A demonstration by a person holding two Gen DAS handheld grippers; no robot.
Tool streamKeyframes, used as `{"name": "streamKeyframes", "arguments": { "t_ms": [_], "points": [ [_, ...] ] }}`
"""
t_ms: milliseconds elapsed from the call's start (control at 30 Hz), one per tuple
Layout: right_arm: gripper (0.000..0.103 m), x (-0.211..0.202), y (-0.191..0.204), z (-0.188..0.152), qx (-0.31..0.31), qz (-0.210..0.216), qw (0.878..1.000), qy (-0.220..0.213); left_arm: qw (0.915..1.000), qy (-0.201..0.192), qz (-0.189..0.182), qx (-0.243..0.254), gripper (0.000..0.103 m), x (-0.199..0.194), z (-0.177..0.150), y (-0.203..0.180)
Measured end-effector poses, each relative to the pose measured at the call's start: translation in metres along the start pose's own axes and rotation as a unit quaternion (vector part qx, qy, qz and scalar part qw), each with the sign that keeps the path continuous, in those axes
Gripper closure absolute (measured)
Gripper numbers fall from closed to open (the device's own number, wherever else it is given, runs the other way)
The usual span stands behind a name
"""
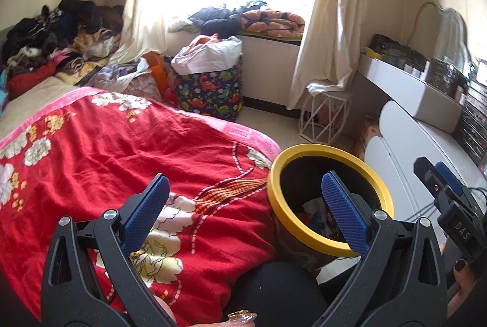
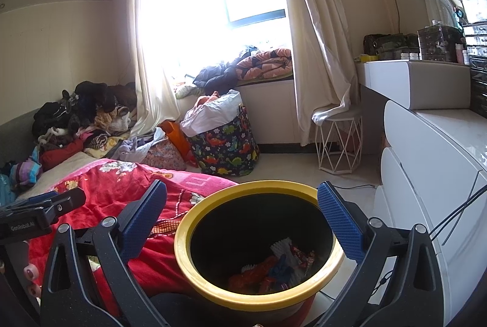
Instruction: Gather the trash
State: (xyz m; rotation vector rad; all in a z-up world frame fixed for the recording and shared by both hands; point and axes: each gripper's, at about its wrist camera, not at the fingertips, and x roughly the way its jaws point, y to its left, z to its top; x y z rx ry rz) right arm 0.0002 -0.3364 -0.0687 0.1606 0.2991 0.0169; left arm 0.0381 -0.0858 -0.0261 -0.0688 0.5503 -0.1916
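A dark trash bin with a yellow rim [image 2: 194,263] stands beside the bed, directly below my right gripper [image 2: 242,216]. Wrappers and crumpled paper [image 2: 280,266] lie at its bottom. My right gripper is open and empty over the bin's mouth. In the left wrist view the same bin [image 1: 304,155] sits at the lower right. My left gripper [image 1: 245,209] is open and empty, above the bed's edge and the bin's left rim. The right gripper [image 1: 450,199] shows at that view's right edge, and the left gripper [image 2: 45,205] at the right view's left edge.
A bed with a red floral blanket [image 1: 106,159] fills the left. Clothes [image 1: 57,31] are piled at its far end. A dinosaur-print fabric basket [image 2: 225,141] and a white wire stool [image 2: 338,141] stand on the floor by the window. A white dresser [image 2: 432,162] runs along the right.
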Motion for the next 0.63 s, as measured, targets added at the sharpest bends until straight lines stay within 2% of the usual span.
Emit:
{"name": "streamKeyframes", "arguments": {
  "t_ms": [133, 167, 233, 300, 333, 367, 400, 433, 467, 500, 567, 633],
  "points": [
    [0.007, 0.016, 0.021, 0.007, -0.003, 0.031, 0.999, 0.029, 0.9969, -0.004, 0.073, -0.029, 0.011, -0.006, 0.010, 0.024],
    [0.006, 0.023, 0.033, 0.009, -0.008, 0.048, 0.998, 0.040, 0.9943, -0.006, 0.097, -0.043, 0.011, -0.008, 0.014, 0.042],
    [0.007, 0.037, 0.067, 0.010, -0.023, 0.091, 0.993, 0.068, 0.9895, -0.005, 0.123, -0.076, 0.011, -0.011, 0.015, 0.073],
    [0.006, 0.053, 0.114, 0.006, -0.045, 0.150, 0.981, 0.110, 0.9773, 0.004, 0.171, -0.125, 0.011, -0.018, 0.012, 0.124],
    [0.006, 0.064, 0.154, -0.002, -0.068, 0.199, 0.967, 0.143, 0.9701, 0.007, 0.197, -0.141, 0.011, -0.024, 0.008, 0.147],
    [0.006, 0.069, 0.180, -0.008, -0.087, 0.226, 0.956, 0.166, 0.9591, 0.013, 0.233, -0.160, 0.011, -0.030, 0.002, 0.174],
    [0.006, 0.074, 0.212, -0.017, -0.111, 0.254, 0.941, 0.192, 0.9444, 0.024, 0.273, -0.181, 0.011, -0.036, -0.005, 0.205],
    [0.006, 0.078, 0.252, -0.030, -0.141, 0.292, 0.919, 0.225, 0.9275, 0.038, 0.313, -0.201, 0.011, -0.043, -0.016, 0.238],
    [0.006, 0.081, 0.288, -0.045, -0.162, 0.328, 0.894, 0.256, 0.9150, 0.047, 0.338, -0.215, 0.011, -0.047, -0.023, 0.260],
    [0.006, 0.084, 0.327, -0.064, -0.176, 0.366, 0.866, 0.292, 0.8948, 0.059, 0.372, -0.239, 0.011, -0.056, -0.036, 0.291],
    [0.006, 0.089, 0.379, -0.092, -0.188, 0.393, 0.836, 0.334, 0.8574, 0.080, 0.420, -0.287, 0.011, -0.071, -0.064, 0.346],
    [0.006, 0.090, 0.426, -0.122, -0.214, 0.389, 0.825, 0.349, 0.8356, 0.089, 0.446, -0.309, 0.011, -0.080, -0.089, 0.380]
  ]
}}
